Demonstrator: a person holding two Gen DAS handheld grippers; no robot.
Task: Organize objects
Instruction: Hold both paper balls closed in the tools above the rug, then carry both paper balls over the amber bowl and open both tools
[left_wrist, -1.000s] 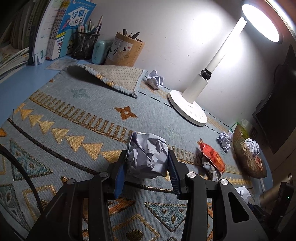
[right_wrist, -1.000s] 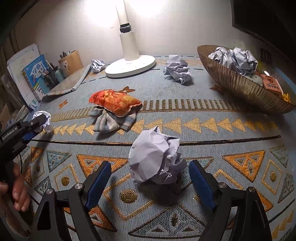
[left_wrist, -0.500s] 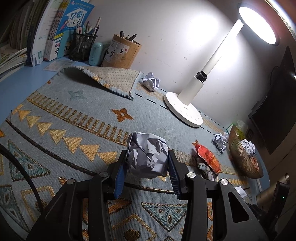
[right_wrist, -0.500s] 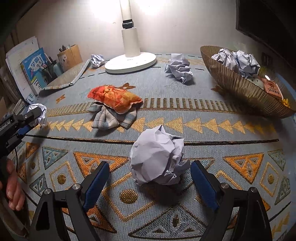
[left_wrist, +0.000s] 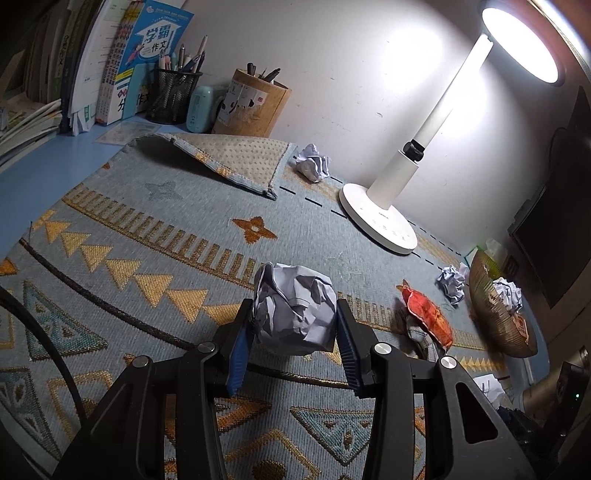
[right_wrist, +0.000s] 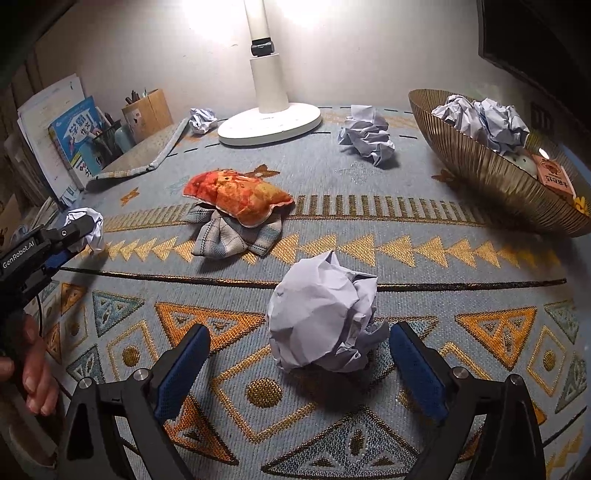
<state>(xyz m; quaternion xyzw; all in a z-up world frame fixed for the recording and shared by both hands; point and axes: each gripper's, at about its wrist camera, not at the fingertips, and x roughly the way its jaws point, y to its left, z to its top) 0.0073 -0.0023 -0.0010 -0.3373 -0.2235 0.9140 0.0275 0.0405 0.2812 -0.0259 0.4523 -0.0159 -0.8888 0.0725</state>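
patterned rug (right_wrist: 424, 266); left gripper (left_wrist: 294, 328) clamped on crumpled paper ball (left_wrist: 295, 308), right gripper (right_wrist: 299, 350) spread apart around second paper ball (right_wrist: 321, 317).

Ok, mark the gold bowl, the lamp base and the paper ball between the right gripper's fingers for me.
gold bowl (right_wrist: 480, 173): right wrist view, on its ribbed outer wall.
lamp base (right_wrist: 269, 125): right wrist view, on the flat white disc.
paper ball (right_wrist: 317, 314): right wrist view, on its crumpled front face.

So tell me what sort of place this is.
Most likely a study desk at home, set against a wall. A white desk lamp stands on a patterned mat, books lean at the back, and a mesh pen holder sits beside them.
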